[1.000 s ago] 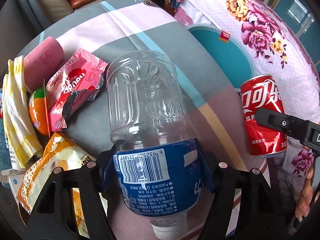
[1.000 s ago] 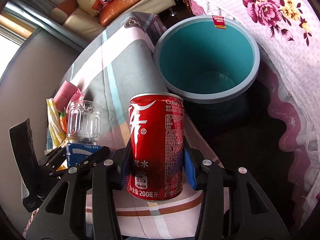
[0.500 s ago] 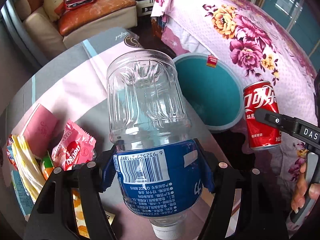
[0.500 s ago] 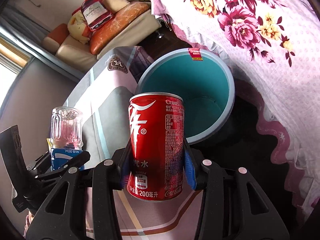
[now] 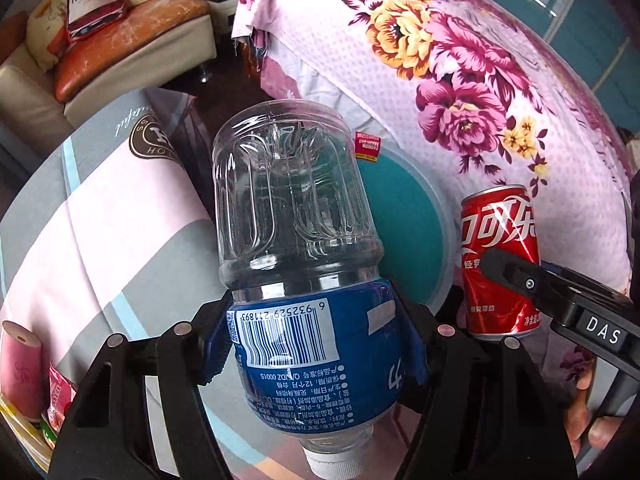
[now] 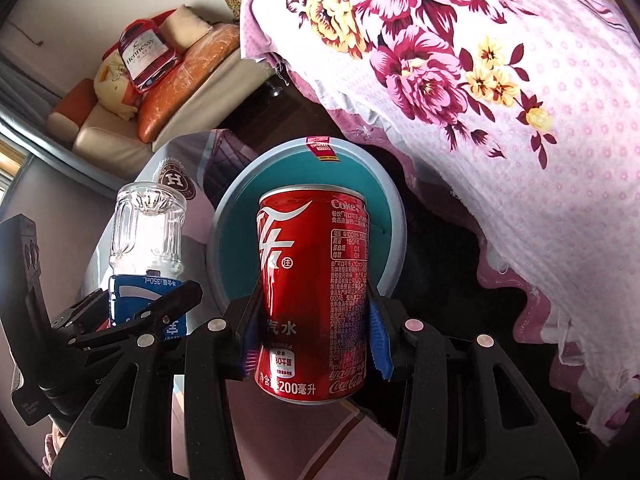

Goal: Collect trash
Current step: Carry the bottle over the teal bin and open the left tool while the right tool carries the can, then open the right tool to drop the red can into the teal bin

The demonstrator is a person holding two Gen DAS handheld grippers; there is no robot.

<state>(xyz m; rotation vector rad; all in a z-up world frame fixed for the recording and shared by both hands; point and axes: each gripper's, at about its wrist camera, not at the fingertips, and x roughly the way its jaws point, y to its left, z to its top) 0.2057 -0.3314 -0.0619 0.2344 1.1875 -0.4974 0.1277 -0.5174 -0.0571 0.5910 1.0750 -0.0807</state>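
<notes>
With the left gripper (image 5: 316, 344) clamping the upturned plastic bottle (image 5: 296, 216) and the right gripper (image 6: 314, 344) pinching the red can (image 6: 312, 292) above the teal bin (image 6: 384, 248), each load, probably not yet centred, wants carrying squarely over the opening before release.

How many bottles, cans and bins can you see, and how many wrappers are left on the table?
Clear plastic bottles: 1, the bottle held upside down
Red cans: 1, the cola can
Teal bins: 1, the bin
Wrappers at the table's edge: 2 or more, a pink wrapper and a yellow one; the rest is cut off
Total: 5 or more
</notes>
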